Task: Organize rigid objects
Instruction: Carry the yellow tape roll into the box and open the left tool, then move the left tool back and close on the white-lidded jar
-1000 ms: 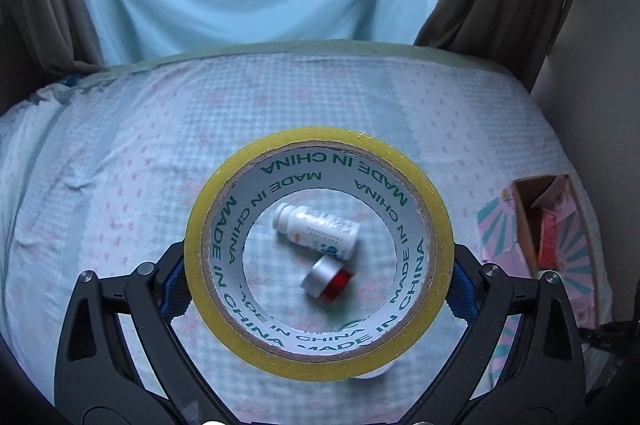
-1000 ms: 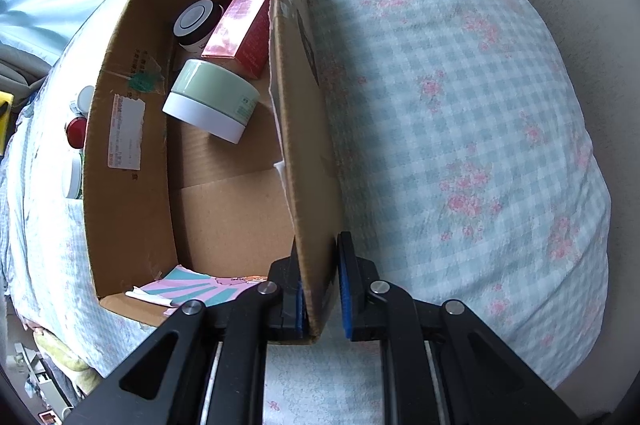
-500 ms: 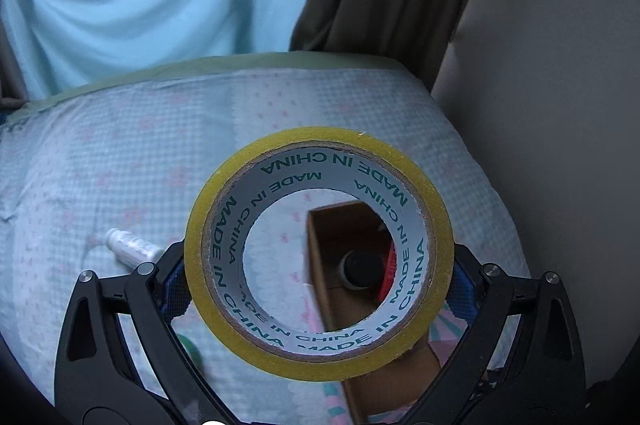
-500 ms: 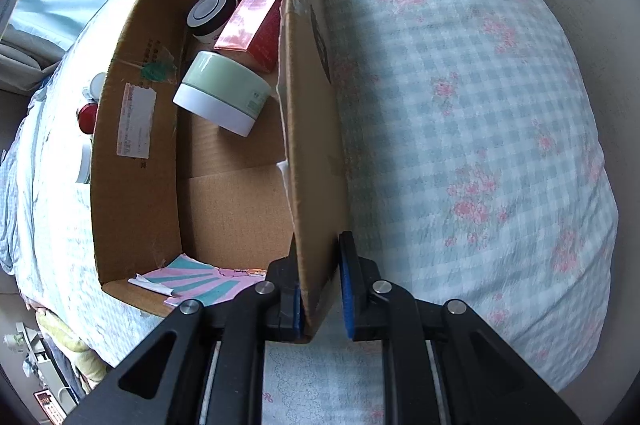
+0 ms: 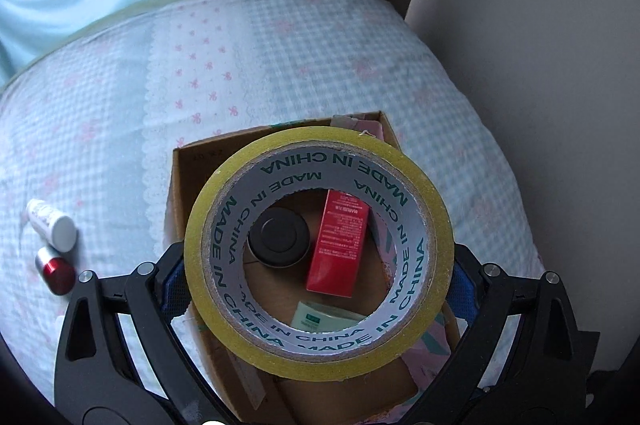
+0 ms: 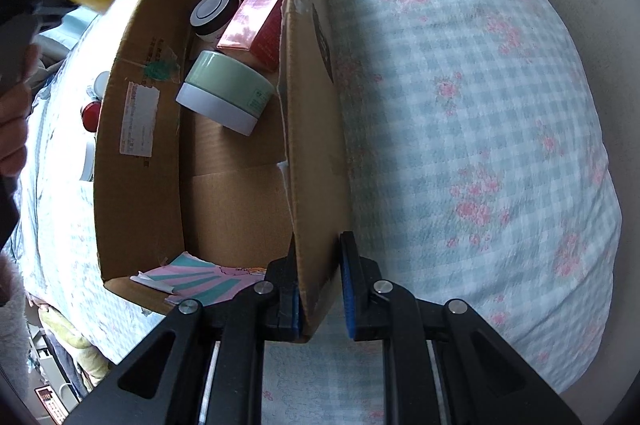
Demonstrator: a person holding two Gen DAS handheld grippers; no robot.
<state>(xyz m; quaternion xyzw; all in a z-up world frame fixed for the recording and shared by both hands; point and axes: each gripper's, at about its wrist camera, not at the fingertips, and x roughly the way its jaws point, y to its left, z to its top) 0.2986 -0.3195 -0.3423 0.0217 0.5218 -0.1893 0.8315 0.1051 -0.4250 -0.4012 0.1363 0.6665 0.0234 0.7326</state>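
Yellow tape roll (image 5: 319,253) pinched between left gripper (image 5: 316,265) jaws, now carried from over bed items to above cardboard box (image 6: 136,129). Box wall clamped by right gripper (image 6: 320,289). Release into box judged next; white bottle (image 5: 51,225) left outside.

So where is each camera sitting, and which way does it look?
Left wrist: on the left claw, looking steeply down through the tape roll it holds into the cardboard box; only claw fingers show.
Right wrist: on the right claw, looking down along the box wall it pinches; a hand shows at the left edge.
Both see: the box, red carton, black lid, tape roll.
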